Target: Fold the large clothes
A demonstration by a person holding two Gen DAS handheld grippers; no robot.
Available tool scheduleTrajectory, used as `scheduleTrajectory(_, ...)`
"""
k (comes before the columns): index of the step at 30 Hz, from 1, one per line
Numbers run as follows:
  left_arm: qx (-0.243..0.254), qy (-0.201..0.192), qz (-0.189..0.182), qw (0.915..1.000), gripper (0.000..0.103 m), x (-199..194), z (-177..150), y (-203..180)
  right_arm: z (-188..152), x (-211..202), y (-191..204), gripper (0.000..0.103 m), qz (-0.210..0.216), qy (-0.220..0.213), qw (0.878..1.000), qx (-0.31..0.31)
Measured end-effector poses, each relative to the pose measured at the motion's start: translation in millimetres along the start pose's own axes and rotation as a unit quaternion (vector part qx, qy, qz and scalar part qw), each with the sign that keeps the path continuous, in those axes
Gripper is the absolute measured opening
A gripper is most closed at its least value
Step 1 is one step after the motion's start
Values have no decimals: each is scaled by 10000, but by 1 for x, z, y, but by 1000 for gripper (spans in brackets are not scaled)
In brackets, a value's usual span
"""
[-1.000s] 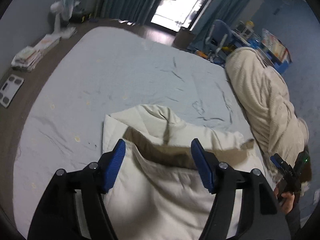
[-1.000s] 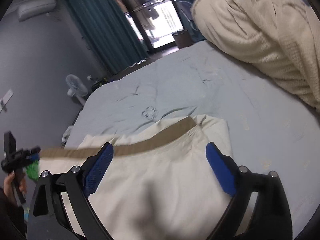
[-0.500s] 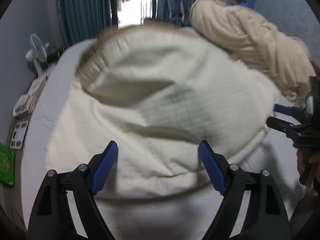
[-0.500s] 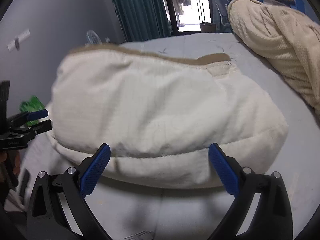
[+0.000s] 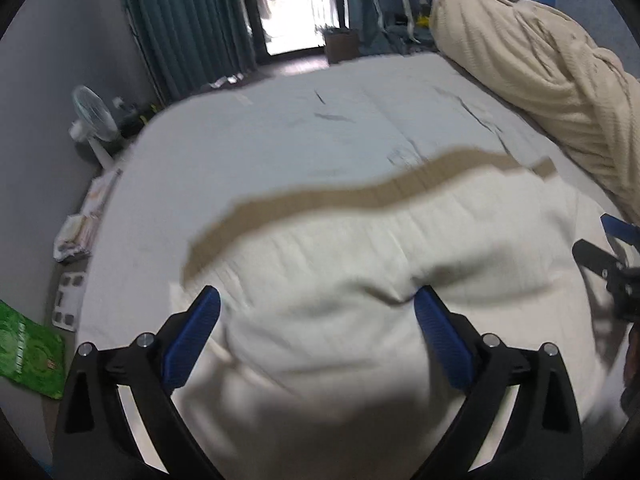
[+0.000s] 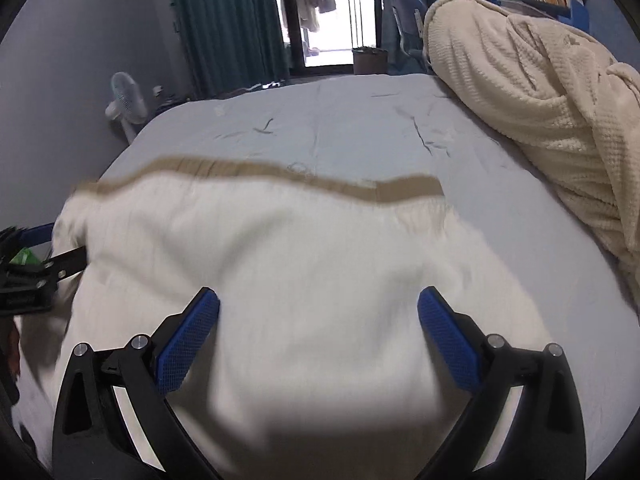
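Observation:
A large cream garment (image 5: 340, 280) with a tan waistband (image 5: 328, 196) lies spread on the pale blue bed (image 5: 280, 128), blurred with motion. It also shows in the right wrist view (image 6: 300, 272) with its tan band (image 6: 304, 180) at the far edge. My left gripper (image 5: 318, 312) is open just above the near part of the cloth, nothing between its blue pads. My right gripper (image 6: 318, 310) is open over the cloth too. Each gripper shows at the edge of the other's view, the right one (image 5: 612, 256) and the left one (image 6: 36, 272).
A heaped cream blanket (image 5: 540, 72) lies along the bed's right side. A white fan (image 5: 92, 120), books (image 5: 88, 216) and a green mat (image 5: 28, 356) are on the floor at left. Teal curtains (image 5: 192, 24) and a bright doorway are beyond the bed.
The garment billowed up in front of both cameras half a second ago and has now dropped flat, its tan band flung away from me. Both grippers stay open.

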State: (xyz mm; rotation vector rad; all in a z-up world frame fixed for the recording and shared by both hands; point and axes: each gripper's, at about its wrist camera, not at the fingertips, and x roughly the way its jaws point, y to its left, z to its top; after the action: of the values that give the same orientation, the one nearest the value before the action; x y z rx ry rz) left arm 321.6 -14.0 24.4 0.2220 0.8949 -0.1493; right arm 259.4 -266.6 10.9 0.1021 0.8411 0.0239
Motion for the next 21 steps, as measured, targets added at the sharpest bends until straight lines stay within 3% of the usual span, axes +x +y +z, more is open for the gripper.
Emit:
scheduleTrajectory(5,-95,206,-176,9996,95,22,2,4,0,34,-15,96,-197,570,9981,136)
scheduleTrajectory(9,82,300,-129,9994,97,42,1,-7,-15,40,-23,96,-473,568,9971,199)
scheduleTrajectory(13,-182,656,-502,9964,97,64,3,1,-23,48,-27,96,-557,486,9969,273)
scheduleTrajectory(21,-356,695,-748,9941,98,87,-10,7,-19,71,-30,97,-293,828,9953,412)
